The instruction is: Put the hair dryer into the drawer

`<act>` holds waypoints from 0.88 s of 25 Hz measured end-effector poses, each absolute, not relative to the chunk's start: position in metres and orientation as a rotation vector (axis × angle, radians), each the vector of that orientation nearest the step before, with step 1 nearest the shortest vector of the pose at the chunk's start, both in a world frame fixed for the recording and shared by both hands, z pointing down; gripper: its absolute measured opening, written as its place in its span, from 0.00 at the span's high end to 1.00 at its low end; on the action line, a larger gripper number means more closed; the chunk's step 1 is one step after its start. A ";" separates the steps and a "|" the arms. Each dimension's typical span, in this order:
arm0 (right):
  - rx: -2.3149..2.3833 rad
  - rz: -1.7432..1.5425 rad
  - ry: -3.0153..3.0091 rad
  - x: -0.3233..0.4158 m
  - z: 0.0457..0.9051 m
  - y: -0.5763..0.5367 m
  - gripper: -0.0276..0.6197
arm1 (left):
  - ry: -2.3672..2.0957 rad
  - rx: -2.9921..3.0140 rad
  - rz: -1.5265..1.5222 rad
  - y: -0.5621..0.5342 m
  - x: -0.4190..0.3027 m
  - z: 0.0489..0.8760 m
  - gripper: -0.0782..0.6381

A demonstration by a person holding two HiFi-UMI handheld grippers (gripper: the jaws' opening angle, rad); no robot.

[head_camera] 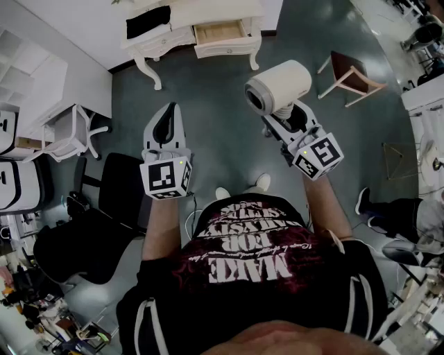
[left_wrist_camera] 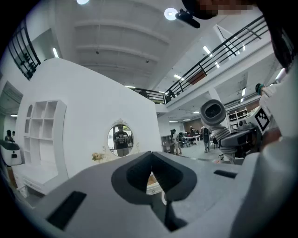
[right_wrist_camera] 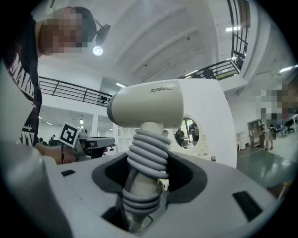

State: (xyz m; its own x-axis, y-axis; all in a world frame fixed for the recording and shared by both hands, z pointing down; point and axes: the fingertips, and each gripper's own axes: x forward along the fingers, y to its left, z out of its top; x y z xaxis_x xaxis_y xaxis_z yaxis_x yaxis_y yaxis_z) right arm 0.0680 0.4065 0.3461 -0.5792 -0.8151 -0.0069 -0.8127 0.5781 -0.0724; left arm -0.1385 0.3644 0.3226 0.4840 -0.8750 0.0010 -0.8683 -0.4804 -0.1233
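The cream hair dryer (head_camera: 277,84) stands upright in my right gripper (head_camera: 279,115), which is shut on its handle; a grey cord is wound around that handle (right_wrist_camera: 148,153). In the right gripper view the dryer's barrel (right_wrist_camera: 146,104) lies across the top of the jaws. My left gripper (head_camera: 168,112) is held level beside it, shut and empty, its tips meeting (left_wrist_camera: 151,160). The hair dryer (left_wrist_camera: 213,112) also shows at the right of the left gripper view. Ahead on the floor stands a white dressing table (head_camera: 159,40) with its wooden drawer (head_camera: 219,32) pulled open.
A black cloth (head_camera: 148,21) lies on the dressing table top. A black office chair (head_camera: 104,208) and a white chair (head_camera: 69,132) stand to the left, a wooden chair (head_camera: 350,76) to the right. An oval mirror (left_wrist_camera: 121,138) hangs on the white wall.
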 end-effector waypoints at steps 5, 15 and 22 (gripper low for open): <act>-1.461 -0.070 2.762 0.058 0.345 0.418 0.60 | 1.521 -2.644 -0.081 0.371 -0.145 0.324 0.88; -1.440 -0.093 2.741 0.028 0.340 0.413 0.60 | 1.507 -2.592 -0.089 0.385 -0.178 0.319 0.88; -1.492 -0.030 2.767 0.002 0.337 0.401 0.60 | 1.555 -2.610 -0.047 0.379 -0.218 0.319 0.88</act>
